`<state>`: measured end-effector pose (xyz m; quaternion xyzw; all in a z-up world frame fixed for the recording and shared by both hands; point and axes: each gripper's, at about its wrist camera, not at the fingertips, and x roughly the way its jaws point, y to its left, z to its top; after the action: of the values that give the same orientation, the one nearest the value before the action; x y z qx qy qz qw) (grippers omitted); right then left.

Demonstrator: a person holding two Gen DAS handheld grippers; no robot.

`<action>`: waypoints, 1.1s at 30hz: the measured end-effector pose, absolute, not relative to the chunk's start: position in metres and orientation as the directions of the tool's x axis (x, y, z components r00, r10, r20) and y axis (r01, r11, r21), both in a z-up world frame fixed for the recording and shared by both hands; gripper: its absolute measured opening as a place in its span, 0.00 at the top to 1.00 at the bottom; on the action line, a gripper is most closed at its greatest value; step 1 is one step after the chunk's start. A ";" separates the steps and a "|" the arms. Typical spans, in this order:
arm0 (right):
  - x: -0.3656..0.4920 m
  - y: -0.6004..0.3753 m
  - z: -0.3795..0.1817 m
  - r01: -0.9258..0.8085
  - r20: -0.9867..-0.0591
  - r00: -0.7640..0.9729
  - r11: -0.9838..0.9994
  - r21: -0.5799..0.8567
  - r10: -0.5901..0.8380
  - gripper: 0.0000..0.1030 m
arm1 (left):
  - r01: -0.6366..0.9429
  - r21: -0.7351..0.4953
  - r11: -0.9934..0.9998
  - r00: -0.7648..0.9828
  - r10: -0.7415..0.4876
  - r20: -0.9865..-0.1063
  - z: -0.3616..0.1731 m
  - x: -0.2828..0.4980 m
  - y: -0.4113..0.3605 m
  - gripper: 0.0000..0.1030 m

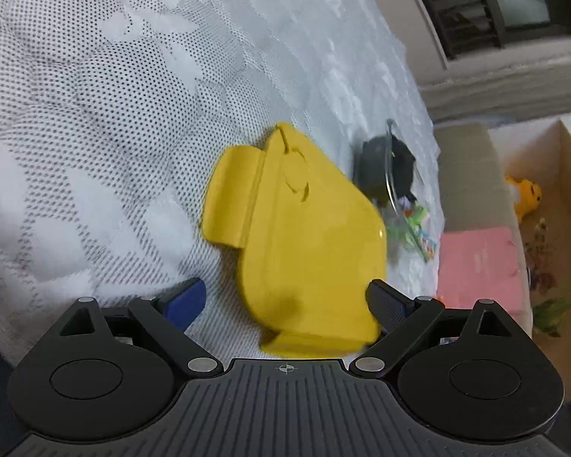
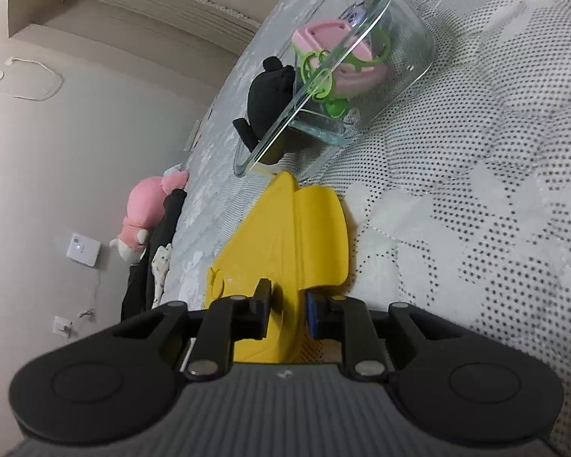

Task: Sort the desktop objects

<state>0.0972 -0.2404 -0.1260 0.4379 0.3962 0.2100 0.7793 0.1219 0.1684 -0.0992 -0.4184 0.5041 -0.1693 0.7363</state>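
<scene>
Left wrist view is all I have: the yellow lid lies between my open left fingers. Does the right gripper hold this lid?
Observer: Yes. The right gripper is shut on one edge of the yellow lid.
Operator: The glass container is blurred for me. What is inside it?
Observer: The glass container holds a pink plastic piece and green ring toys.
Operator: And the dark thing next to it?
Observer: It is a black plush toy with a round ear. I cannot tell if it sits in the glass or behind it.
</scene>
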 end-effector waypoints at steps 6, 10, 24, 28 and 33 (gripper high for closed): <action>0.094 -0.236 -0.112 0.005 -0.479 0.584 0.587 0.809 0.655 0.80 | -0.114 -0.705 0.700 0.475 -0.585 -0.657 -0.085 0.146 0.137 0.29; 0.078 -0.246 -0.086 -0.042 -0.475 0.601 0.619 0.784 0.643 0.78 | 0.016 -0.593 0.805 0.530 -0.510 -0.678 -0.053 0.120 0.118 0.57; 0.093 -0.328 -0.022 0.018 -0.397 0.631 0.498 0.867 0.667 0.68 | 0.281 -0.524 0.804 0.533 -0.585 -0.611 0.039 0.156 0.042 0.48; 0.060 -0.325 -0.025 -0.041 -0.421 0.674 0.600 0.799 0.607 0.70 | 0.341 -0.547 0.765 0.486 -0.641 -0.594 0.032 0.127 0.041 0.50; 0.038 -0.315 -0.008 -0.158 -0.396 0.771 0.751 0.641 0.499 0.70 | 0.333 -0.574 0.748 0.474 -0.659 -0.584 0.015 0.137 0.038 0.54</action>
<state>0.0381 -0.3152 -0.0083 0.3006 0.2841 0.1842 0.8916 0.1366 0.0380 0.0149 -0.1949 0.4184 -0.2967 0.8360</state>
